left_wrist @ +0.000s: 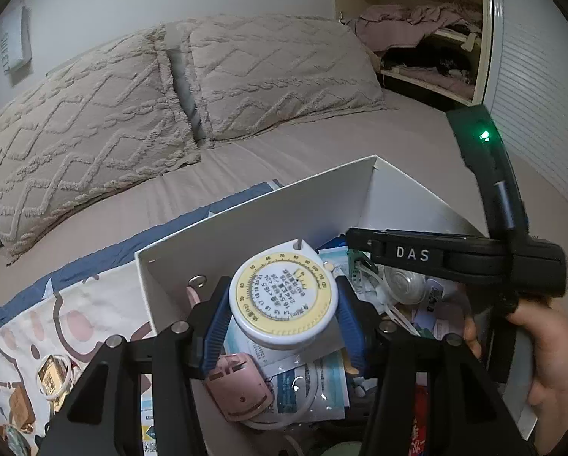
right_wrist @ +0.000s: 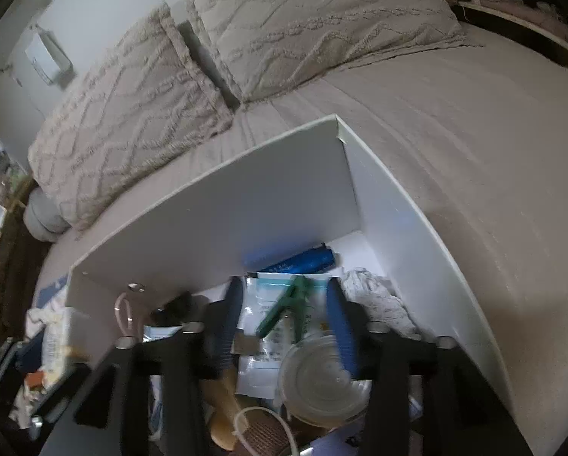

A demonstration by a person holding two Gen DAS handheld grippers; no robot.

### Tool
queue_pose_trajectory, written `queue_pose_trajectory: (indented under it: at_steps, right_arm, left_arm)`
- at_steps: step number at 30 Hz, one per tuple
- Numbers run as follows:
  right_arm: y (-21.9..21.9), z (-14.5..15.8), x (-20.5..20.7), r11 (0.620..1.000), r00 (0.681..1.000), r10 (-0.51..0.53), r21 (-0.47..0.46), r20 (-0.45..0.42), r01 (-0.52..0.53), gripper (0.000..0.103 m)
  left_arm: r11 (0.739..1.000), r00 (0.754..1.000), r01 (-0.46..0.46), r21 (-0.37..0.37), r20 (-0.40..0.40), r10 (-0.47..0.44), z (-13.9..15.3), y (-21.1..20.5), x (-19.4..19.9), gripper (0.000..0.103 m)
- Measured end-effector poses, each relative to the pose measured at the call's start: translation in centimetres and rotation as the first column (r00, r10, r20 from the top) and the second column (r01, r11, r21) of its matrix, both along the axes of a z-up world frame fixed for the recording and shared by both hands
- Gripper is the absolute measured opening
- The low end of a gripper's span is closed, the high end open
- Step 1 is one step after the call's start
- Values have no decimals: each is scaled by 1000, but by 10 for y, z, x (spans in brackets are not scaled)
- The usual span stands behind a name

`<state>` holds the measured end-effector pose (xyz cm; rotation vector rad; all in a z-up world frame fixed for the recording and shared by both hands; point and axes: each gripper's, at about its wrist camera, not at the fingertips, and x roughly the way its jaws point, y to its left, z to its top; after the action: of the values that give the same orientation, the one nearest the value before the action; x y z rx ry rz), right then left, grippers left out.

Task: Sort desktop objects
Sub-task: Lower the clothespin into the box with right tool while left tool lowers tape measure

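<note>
Two views, one white box (right_wrist: 223, 205): left gripper (left_wrist: 284, 307) clamping round tape measure (left_wrist: 284, 300); right gripper (right_wrist: 284, 315) open around green clip (right_wrist: 287, 304).

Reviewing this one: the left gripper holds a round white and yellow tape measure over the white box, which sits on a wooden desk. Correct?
Not quite. The left gripper does hold the tape measure over the white box, but the left wrist view shows the box on a bed.

Glossy plastic tape measure (left_wrist: 284, 300), matt cardboard box (left_wrist: 246, 224)
</note>
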<state>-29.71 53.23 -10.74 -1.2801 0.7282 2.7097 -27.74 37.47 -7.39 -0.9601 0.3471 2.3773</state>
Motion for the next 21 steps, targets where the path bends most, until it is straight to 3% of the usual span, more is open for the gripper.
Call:
queue_pose_trajectory:
  at_steps: [10, 21]
  right_arm:
    - [-2, 5, 4, 1000, 999, -12, -5, -35, 12, 51]
    - [-1, 11, 8, 999, 996, -22, -36, -81, 19, 51]
  left_arm:
    - [997, 995, -18, -70, 98, 25, -17, 12, -16, 52]
    - [982, 998, -24, -189, 53, 35, -23, 32, -35, 52]
